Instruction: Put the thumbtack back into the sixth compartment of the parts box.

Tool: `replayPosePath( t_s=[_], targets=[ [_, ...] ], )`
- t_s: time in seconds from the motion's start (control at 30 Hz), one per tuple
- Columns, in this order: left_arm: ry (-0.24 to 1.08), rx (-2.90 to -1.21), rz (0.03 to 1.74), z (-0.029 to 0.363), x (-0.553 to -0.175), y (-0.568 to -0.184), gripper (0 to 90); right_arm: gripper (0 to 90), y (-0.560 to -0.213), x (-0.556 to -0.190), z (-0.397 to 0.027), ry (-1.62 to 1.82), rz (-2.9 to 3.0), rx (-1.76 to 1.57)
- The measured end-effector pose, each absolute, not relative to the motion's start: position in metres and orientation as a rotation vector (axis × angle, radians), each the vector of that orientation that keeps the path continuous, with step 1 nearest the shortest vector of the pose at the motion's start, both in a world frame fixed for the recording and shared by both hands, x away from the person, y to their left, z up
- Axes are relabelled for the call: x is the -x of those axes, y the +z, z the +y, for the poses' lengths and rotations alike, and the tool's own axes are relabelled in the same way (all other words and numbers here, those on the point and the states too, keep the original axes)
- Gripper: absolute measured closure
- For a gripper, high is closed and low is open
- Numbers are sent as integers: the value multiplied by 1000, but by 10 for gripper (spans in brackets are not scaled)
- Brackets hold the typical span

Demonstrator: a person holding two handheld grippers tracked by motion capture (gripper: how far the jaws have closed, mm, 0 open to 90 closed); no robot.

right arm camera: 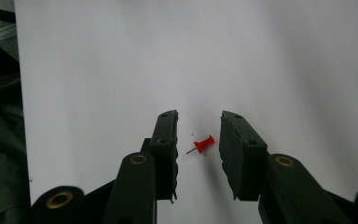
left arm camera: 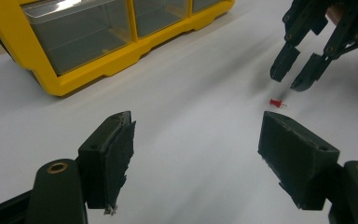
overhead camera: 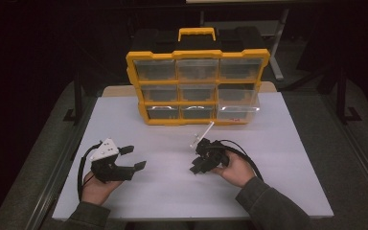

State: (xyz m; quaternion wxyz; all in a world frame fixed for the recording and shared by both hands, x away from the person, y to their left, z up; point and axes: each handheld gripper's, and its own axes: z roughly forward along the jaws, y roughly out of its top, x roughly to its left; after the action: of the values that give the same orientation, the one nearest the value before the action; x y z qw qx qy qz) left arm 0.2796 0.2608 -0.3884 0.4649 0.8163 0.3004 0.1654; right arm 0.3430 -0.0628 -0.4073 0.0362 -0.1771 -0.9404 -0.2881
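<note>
A small red push pin (right arm camera: 204, 144) lies on its side on the white table (overhead camera: 172, 191). My right gripper (right arm camera: 199, 119) points down at it, jaws open a little way on either side of the pin, pads apart from it. In the left gripper view the pin (left arm camera: 275, 102) lies just below the right gripper (left arm camera: 292, 78). In the high view the right gripper (overhead camera: 195, 168) is at the table's middle right. My left gripper (overhead camera: 134, 157) rests at the front left, jaws wide open with nothing between them, and aims toward the pin (left arm camera: 198, 123).
A yellow organizer case (overhead camera: 199, 53) with clear drawers stands upright at the back of the table. Its lower right drawer (overhead camera: 237, 109) sticks out. Its yellow frame (left arm camera: 102, 65) is at the upper left of the left gripper view. Dark floor surrounds the table.
</note>
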Motion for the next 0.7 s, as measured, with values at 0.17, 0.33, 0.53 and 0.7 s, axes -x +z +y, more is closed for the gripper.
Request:
replayPosePath(
  t_s=[0.17,0.33,0.53,0.7],
  targets=[
    [403,-1997,748,261,-279,-388,261,663,-415,-344,-61,-873,-2879,567],
    [399,-1999,751,261,-279,-388,261,678,-423,-344,-58,-844,-2883,584],
    [398,-1994,752,261,-279,-388,261,695,-428,-345,-56,-822,-2886,592],
    [398,-1991,752,261,-279,-388,261,708,-430,-346,-57,-811,-2894,594]
  ],
)
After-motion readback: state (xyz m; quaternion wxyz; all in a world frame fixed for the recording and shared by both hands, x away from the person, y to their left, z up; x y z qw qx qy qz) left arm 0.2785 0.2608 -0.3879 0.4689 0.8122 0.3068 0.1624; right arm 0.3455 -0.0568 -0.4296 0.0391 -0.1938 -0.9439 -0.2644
